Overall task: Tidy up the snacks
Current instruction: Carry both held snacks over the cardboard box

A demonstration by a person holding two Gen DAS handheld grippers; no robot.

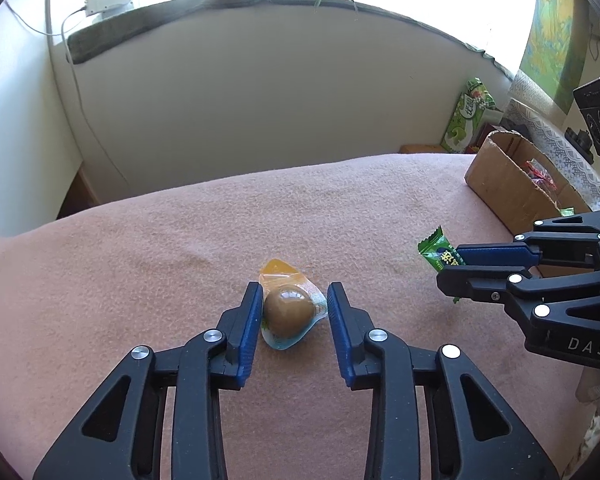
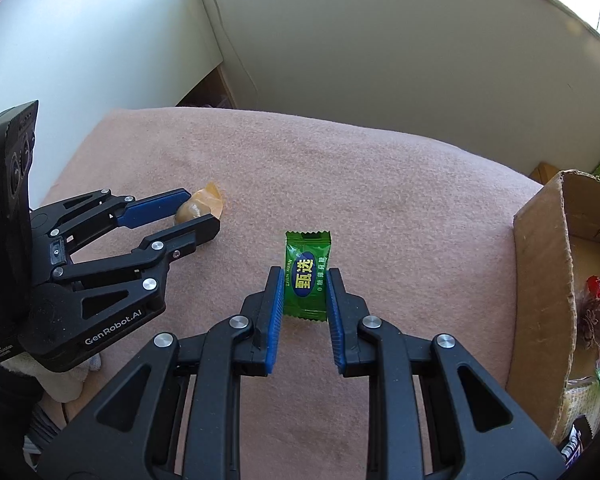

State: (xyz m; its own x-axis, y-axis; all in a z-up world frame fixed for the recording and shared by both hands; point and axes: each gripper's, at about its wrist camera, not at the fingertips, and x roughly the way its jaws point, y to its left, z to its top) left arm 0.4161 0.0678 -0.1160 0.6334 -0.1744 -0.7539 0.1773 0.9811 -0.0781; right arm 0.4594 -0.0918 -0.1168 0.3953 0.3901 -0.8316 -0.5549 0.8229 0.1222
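The right gripper is clamping a green candy packet between its blue pads, jaws closed on the wrapper's two long sides. The packet is standing on end in the grip: its long axis is running along the fingers, one crimped end pointing away past the fingertips toward the far wall, the other pointing back into the gripper's throat. Its printed face, with a blue oval label, is facing up at the right wrist camera. In the left wrist view the same green candy packet is sticking out leftward from the right gripper, held clear above the pink blanket.

The left gripper is hovering low over the blanket with its jaws parted around a brown egg in clear packaging. The left pad is sitting just against the egg's left side, while the right pad is standing a little apart from the wrapper's edge, so nothing is being squeezed. The egg packet is lying flat, its long axis running near to far, with the orange tab end pointing toward the far wall and the rounded egg nearest the gripper. From the right wrist view the egg in clear packaging is lying between the left gripper's fingertips, to the left of the candy.

A cardboard box is sitting on the blanket's right edge, already holding red-wrapped snacks.
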